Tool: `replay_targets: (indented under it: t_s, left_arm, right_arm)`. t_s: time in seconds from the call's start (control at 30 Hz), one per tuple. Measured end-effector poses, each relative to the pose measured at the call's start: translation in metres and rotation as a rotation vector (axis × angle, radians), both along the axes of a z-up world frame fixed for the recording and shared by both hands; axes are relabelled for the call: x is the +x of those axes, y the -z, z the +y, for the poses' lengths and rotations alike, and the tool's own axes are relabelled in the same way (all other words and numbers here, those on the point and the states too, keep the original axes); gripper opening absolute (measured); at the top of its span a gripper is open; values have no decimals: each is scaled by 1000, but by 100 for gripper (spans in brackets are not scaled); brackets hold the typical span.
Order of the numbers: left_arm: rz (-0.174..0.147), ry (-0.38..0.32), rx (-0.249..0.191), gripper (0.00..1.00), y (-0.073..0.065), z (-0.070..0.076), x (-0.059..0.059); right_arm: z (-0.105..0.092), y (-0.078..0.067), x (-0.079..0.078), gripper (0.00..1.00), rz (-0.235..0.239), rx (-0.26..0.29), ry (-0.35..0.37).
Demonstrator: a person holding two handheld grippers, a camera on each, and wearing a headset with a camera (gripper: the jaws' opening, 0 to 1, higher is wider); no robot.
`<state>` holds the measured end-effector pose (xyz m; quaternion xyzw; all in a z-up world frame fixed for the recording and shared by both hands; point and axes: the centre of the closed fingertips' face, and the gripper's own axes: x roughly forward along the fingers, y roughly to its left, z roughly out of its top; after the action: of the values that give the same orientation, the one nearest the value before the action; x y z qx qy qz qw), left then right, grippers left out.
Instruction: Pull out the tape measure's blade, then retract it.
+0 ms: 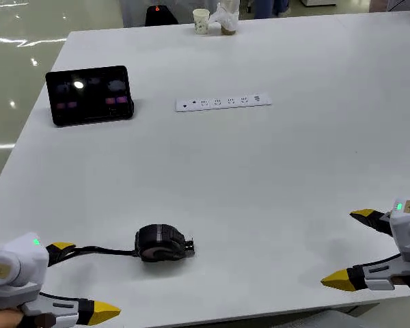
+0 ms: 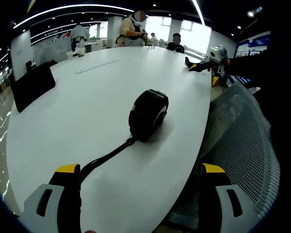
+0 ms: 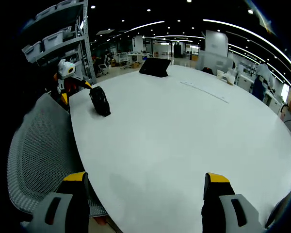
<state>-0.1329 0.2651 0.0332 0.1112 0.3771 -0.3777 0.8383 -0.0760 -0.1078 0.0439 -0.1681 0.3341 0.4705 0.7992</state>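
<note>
A black tape measure (image 1: 162, 243) lies on the white table (image 1: 260, 178) near its front edge, with a black strap trailing left toward my left gripper (image 1: 82, 279). That gripper is open, its yellow tips either side of the strap's end, a little short of the case. In the left gripper view the tape measure (image 2: 148, 114) sits ahead of the open jaws with the strap (image 2: 109, 155) running back between them. My right gripper (image 1: 355, 247) is open at the front right, far from the case. In the right gripper view the tape measure (image 3: 100, 101) lies far left beside the left gripper (image 3: 68, 77).
A black tablet (image 1: 89, 94) stands at the back left and a white power strip (image 1: 222, 102) lies at the back middle. A paper cup (image 1: 201, 20) and a crumpled bag (image 1: 225, 19) sit at the far edge. A mesh chair (image 3: 39, 155) is by the table's front edge.
</note>
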Motion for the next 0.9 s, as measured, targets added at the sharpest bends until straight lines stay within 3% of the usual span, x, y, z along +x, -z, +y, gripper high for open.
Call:
replay_targets:
  t_s: [0.4,0.63,0.73,0.9]
  left_arm:
    - [-22,185,76,99,-2,-24,31]
    - [-19,234,128,99,0,-35,46]
    - [-35,275,157,96,1,-42,53]
    - [-53,368,185,93,1,-58,55]
  right_arm:
    - [43,3,9,99,-5,-18,-151]
    - [65,5,13,99,-8,-17,-222]
    - [80,6,13,99,-8,-17,-259]
    - [105,9,15,99,-15,-16,-314]
